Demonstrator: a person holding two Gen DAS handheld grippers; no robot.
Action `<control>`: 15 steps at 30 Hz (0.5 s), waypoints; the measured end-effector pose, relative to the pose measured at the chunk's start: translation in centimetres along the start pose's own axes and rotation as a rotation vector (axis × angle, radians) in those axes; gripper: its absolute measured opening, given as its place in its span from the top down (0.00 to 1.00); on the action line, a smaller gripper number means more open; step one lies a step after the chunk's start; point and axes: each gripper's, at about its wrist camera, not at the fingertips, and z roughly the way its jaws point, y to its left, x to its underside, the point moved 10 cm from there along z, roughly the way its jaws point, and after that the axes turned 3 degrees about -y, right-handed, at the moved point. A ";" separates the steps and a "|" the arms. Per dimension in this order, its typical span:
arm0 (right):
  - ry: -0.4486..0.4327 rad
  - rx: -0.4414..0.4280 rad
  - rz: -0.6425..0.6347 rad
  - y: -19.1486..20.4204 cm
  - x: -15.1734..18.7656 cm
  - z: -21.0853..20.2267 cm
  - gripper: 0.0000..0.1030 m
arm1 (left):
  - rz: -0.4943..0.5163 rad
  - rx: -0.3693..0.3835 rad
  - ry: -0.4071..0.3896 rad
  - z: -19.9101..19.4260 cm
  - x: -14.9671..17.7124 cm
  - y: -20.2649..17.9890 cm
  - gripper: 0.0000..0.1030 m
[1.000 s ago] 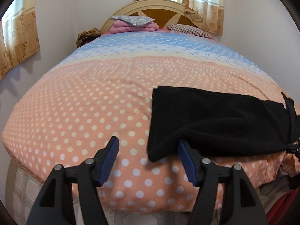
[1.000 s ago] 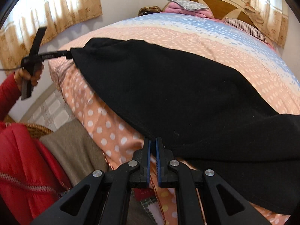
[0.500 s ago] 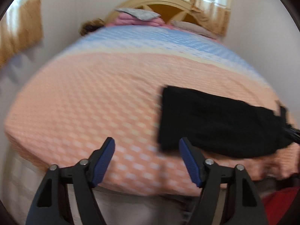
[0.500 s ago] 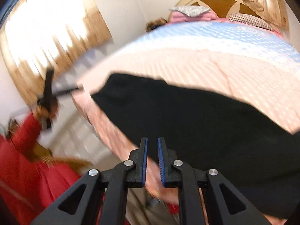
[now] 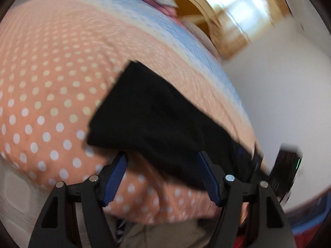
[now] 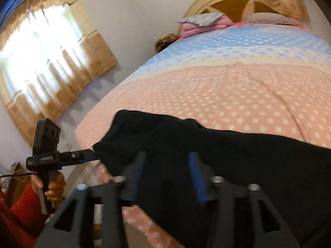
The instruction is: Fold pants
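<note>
Sunlit curtains [image 6: 47, 66] and a wooden headboard [image 6: 231, 2] frame the bed [image 6: 238, 95], whose dotted pink-and-blue cover carries the black pants [image 5: 157, 122] near its foot edge. They lie as a long folded band, directly ahead of both tools, probably so each end stays reachable from the bedside. Jaws wide, the left tool [image 5: 161, 175] hovers at one narrow end of the band; its right finger overlaps the cloth and nothing is pinched. Seen in its own camera, the right tool [image 6: 167, 175] is opening its jaws over the other end, cloth between the fingers but no grip visible. No container is clearly visible; folded bedding [image 6: 202, 23] is stacked far ahead by the headboard.
</note>
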 end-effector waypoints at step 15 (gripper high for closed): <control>0.012 0.132 -0.049 -2.2 3.5 1.4 0.52 | 0.249 -0.237 -0.226 0.4 -5.2 1.4 0.86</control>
